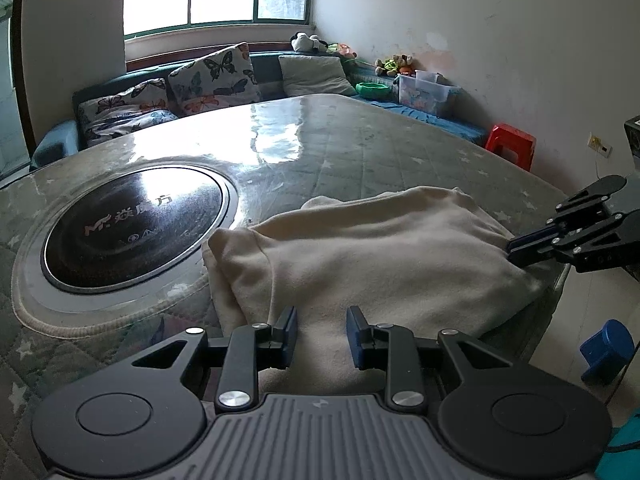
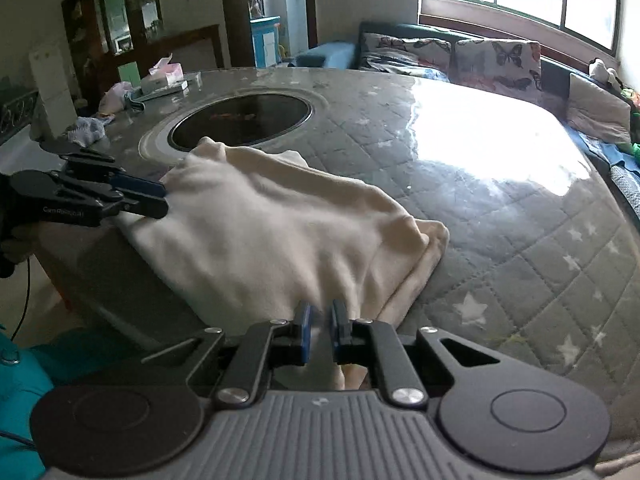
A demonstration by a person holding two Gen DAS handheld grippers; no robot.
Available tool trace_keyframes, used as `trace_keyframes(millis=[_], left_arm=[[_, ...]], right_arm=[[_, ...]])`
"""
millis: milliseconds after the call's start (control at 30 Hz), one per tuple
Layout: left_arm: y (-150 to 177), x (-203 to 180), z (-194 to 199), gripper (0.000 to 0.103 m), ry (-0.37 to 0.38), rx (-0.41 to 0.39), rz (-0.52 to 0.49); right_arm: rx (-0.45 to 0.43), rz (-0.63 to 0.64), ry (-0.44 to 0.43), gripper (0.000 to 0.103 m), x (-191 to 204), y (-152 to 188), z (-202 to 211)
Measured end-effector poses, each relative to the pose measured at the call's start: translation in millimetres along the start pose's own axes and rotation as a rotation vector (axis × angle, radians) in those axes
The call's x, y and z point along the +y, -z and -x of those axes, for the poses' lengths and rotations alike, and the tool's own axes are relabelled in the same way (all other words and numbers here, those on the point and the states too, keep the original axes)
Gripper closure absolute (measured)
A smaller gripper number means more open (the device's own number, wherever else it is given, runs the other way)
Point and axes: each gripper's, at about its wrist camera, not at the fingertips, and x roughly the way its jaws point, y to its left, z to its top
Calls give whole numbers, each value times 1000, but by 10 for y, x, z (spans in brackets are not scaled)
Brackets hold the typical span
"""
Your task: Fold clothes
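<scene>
Quilted star-print cloth under clear plastic covers the table, its round black hob left of the folded cream garment at the near edge; the left gripper straddles the fabric, jaws wide. From the right wrist, the right gripper pinches the garment's near hem, jaws narrow.

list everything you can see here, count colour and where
garment: 1, cream, part-folded at the near table edge
table: 1, grey-green quilted cover with stars under clear sheet
cooktop: 1, black, round, set in the table
butterfly cushions: 2, on the teal sofa under the window
stool: 1, red, beyond the table
tissue box: 1, far table edge
left gripper: open, over the garment
right gripper: pinching the garment's edge
</scene>
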Motion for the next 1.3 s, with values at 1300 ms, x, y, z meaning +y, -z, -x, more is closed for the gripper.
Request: trace_keyframes(millis=[1300], left_arm=[[-641, 58, -839, 73, 26, -10, 66]], right_arm=[[-71, -56, 45, 94, -150, -655, -807]])
